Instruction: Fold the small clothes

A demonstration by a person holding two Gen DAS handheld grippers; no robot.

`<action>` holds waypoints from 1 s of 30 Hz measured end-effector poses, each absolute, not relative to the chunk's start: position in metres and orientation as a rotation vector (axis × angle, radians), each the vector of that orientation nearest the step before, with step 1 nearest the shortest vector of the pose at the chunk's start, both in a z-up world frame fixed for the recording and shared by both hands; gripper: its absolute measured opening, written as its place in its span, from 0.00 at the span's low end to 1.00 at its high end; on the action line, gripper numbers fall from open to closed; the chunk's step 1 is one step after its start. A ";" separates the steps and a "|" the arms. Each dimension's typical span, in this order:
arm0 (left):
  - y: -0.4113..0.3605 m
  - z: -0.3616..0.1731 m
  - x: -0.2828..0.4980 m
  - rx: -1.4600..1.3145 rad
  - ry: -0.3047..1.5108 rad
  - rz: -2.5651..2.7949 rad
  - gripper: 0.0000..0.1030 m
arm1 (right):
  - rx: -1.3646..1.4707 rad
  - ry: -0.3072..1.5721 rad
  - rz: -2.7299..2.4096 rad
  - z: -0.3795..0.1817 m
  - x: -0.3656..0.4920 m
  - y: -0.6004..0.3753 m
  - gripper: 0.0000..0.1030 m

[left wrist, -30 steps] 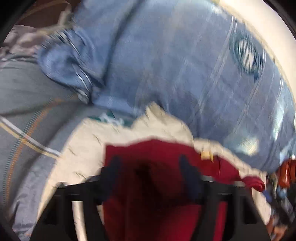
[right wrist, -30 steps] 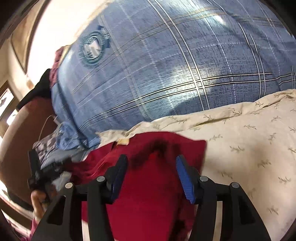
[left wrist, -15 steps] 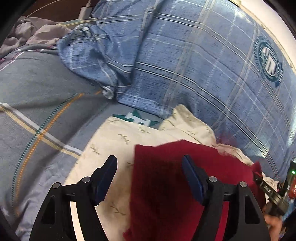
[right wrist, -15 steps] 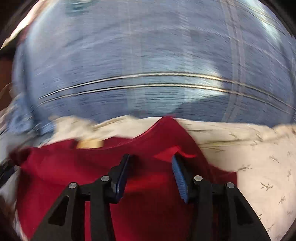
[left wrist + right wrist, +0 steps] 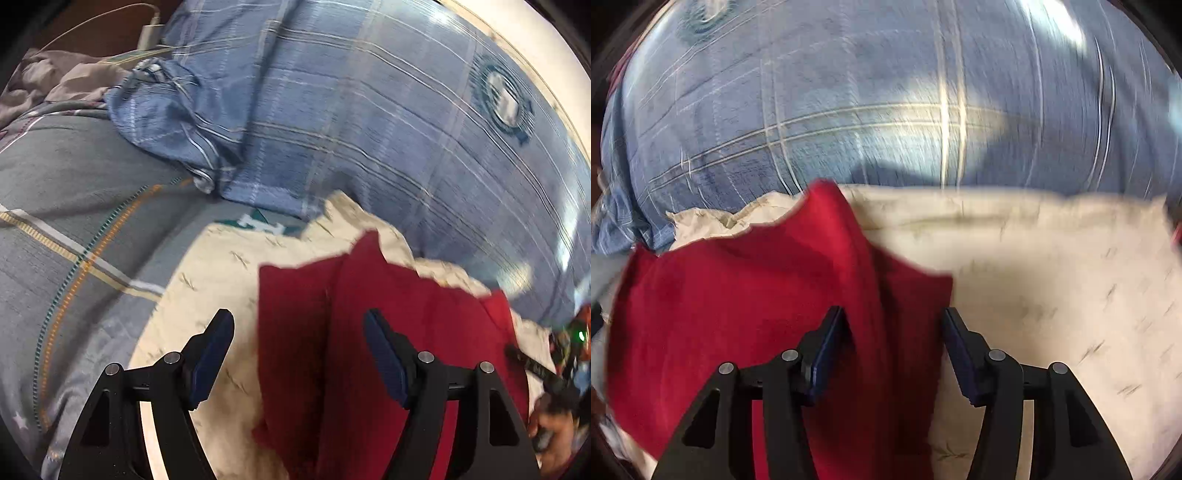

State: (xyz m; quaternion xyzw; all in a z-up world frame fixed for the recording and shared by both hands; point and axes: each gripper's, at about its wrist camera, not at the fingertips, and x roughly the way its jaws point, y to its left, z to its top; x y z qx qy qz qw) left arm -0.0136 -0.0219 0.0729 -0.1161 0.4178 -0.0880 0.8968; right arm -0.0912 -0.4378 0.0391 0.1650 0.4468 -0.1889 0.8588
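A small dark red garment (image 5: 388, 332) lies partly folded on a cream pillow (image 5: 214, 280) with a leaf print. It also shows in the right wrist view (image 5: 738, 306), with a raised fold running between the fingers. My left gripper (image 5: 299, 354) is open above the garment's left edge and holds nothing. My right gripper (image 5: 892, 350) is open over the garment's right part, with cloth between the jaws but not pinched. The other hand-held gripper (image 5: 554, 369) shows at the right edge of the left wrist view.
A blue plaid pillow (image 5: 369, 110) with a round badge lies behind, also in the right wrist view (image 5: 886, 92). A grey striped blanket (image 5: 74, 221) lies at the left. A white charger and cable (image 5: 147, 33) sit at the back left.
Both grippers have opened wider and let go of the red garment. A flap of it now lies folded over towards the middle. The right wrist view has swung right.
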 end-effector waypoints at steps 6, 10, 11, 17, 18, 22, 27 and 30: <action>-0.014 0.082 -0.050 -0.213 0.890 -0.235 0.70 | 0.389 0.803 -0.339 0.080 -0.147 -0.424 0.57; -0.006 0.075 -0.080 -0.225 0.927 -0.275 0.70 | 0.354 0.856 -0.239 0.076 -0.173 -0.401 0.57; -0.007 0.072 -0.084 -0.216 0.944 -0.289 0.70 | 0.344 0.862 -0.233 0.072 -0.181 -0.398 0.58; -0.022 0.055 -0.097 -0.164 0.995 -0.363 0.59 | 0.354 0.921 -0.226 0.044 -0.193 -0.397 0.31; -0.026 0.053 -0.095 -0.153 0.999 -0.377 0.34 | 0.365 0.926 -0.209 0.041 -0.192 -0.396 0.24; -0.023 0.052 -0.092 -0.167 1.023 -0.403 0.10 | 0.303 0.873 -0.200 0.060 -0.201 -0.386 0.10; -0.009 0.056 -0.103 -0.175 1.003 -0.400 0.08 | 0.265 0.877 -0.206 0.067 -0.211 -0.390 0.05; -0.009 0.042 -0.102 -0.173 1.045 -0.365 0.08 | 0.250 0.931 -0.231 0.052 -0.206 -0.388 0.07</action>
